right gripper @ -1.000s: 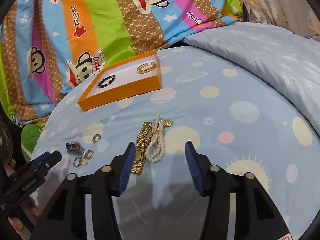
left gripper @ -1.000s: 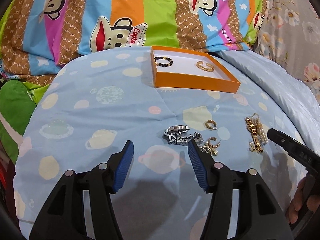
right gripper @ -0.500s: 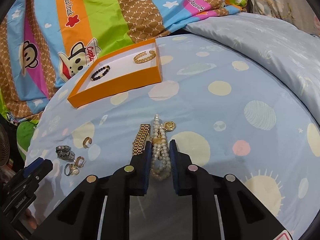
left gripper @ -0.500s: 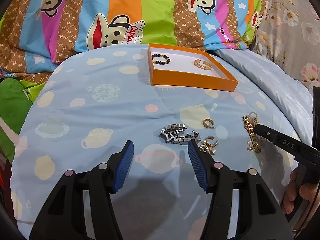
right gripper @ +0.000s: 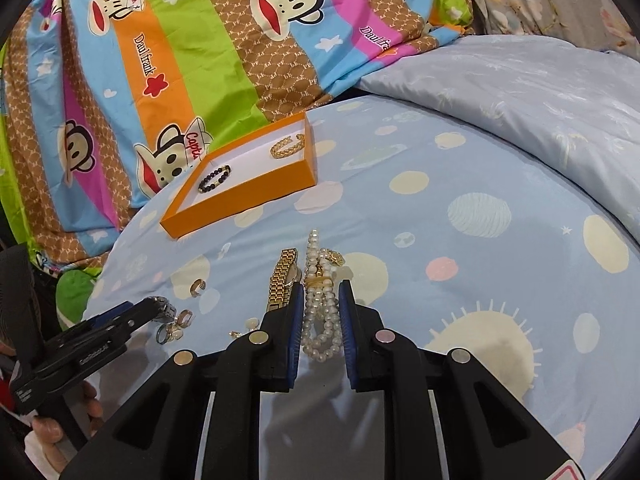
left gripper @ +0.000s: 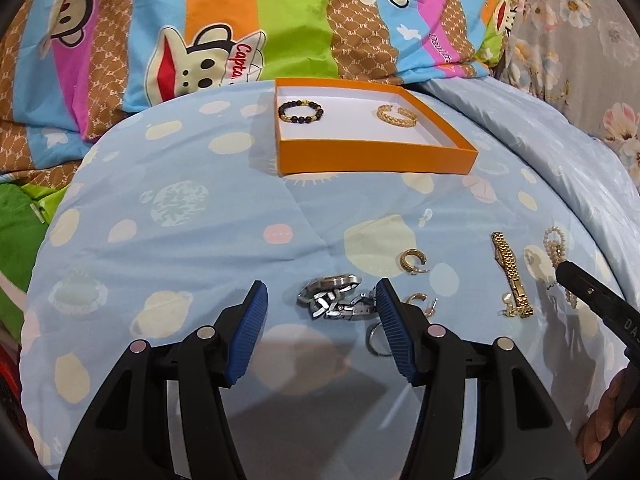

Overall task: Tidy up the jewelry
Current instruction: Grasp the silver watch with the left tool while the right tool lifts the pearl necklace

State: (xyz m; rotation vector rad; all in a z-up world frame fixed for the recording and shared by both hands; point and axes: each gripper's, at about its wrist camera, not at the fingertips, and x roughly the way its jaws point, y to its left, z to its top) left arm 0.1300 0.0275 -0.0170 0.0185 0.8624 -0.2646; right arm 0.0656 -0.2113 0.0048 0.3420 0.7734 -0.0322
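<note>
An orange tray (left gripper: 372, 160) (right gripper: 248, 196) on the blue bedspread holds a black bead bracelet (left gripper: 301, 111) and a gold bangle (left gripper: 397, 115). My right gripper (right gripper: 320, 294) is shut on the pearl bracelet (right gripper: 318, 320), which still rests on the spread; a gold watch band (right gripper: 282, 280) lies just to its left. My left gripper (left gripper: 320, 292) is open over a silver chain bracelet (left gripper: 332, 304). Gold hoop earrings (left gripper: 412, 260) and a ring (left gripper: 376, 340) lie beside its right finger. The watch band (left gripper: 510, 272) also shows in the left wrist view.
A striped monkey-print quilt (left gripper: 240, 20) is heaped behind the tray. A pale blue duvet (right gripper: 520, 100) rises at the right. The right gripper's tip (left gripper: 592, 292) enters the left wrist view at right.
My right gripper moved forward and closed on the pearl bracelet. My left gripper shifted slightly closer to the silver chain and stays open.
</note>
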